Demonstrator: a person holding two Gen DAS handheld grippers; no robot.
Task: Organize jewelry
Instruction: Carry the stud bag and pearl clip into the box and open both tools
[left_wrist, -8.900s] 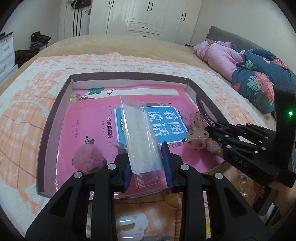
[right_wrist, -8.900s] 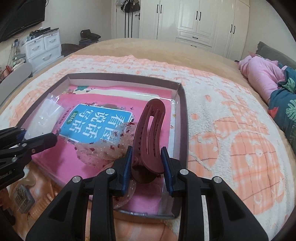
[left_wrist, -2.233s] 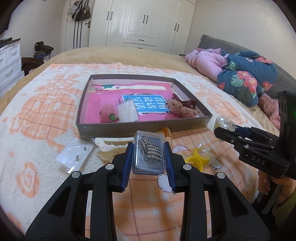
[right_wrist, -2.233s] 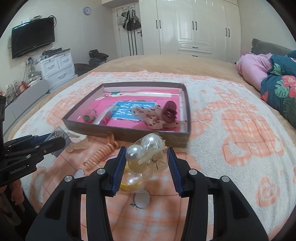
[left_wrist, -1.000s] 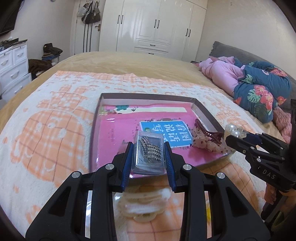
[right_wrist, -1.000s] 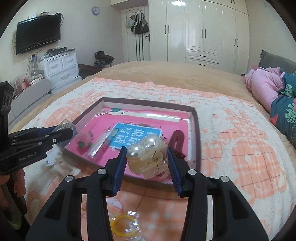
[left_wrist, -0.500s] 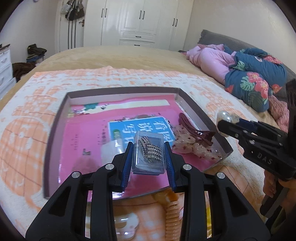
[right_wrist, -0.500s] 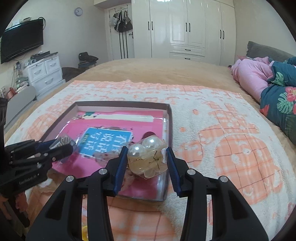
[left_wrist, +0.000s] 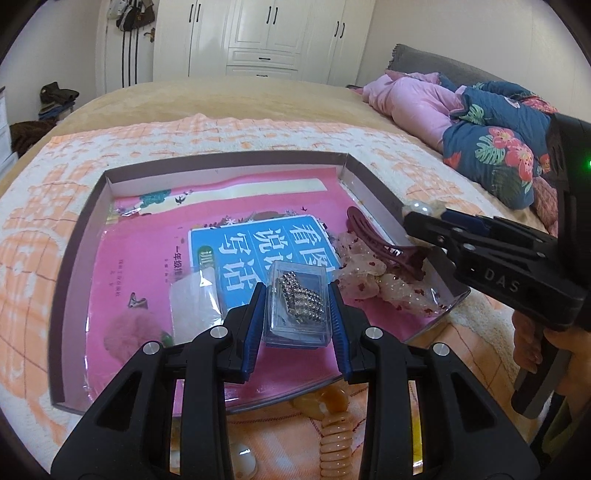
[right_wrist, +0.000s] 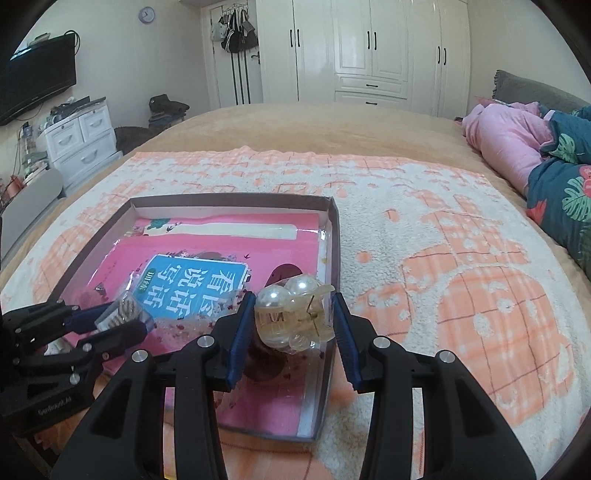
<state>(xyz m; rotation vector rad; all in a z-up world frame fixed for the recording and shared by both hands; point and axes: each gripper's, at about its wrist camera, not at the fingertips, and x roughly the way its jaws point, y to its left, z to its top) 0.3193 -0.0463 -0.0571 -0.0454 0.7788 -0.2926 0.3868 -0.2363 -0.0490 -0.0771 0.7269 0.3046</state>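
Plainly both loads are light, hard and slick: left tongs (left_wrist: 297, 308) clamped across a clear rhinestone case's (left_wrist: 296, 306) flat sides, right tongs (right_wrist: 293, 321) clamped around a bulgy pearl hair-clip packet (right_wrist: 291, 314), above the box tray (left_wrist: 79, 236).

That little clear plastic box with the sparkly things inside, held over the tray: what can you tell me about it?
The small clear plastic box is a flat rectangular case, lid shut, with rows of silvery rhinestone pieces inside. The left gripper clamps its two long sides between blue-padded jaws. It hangs tilted above the pink-lined cardboard tray, touching only the pads.
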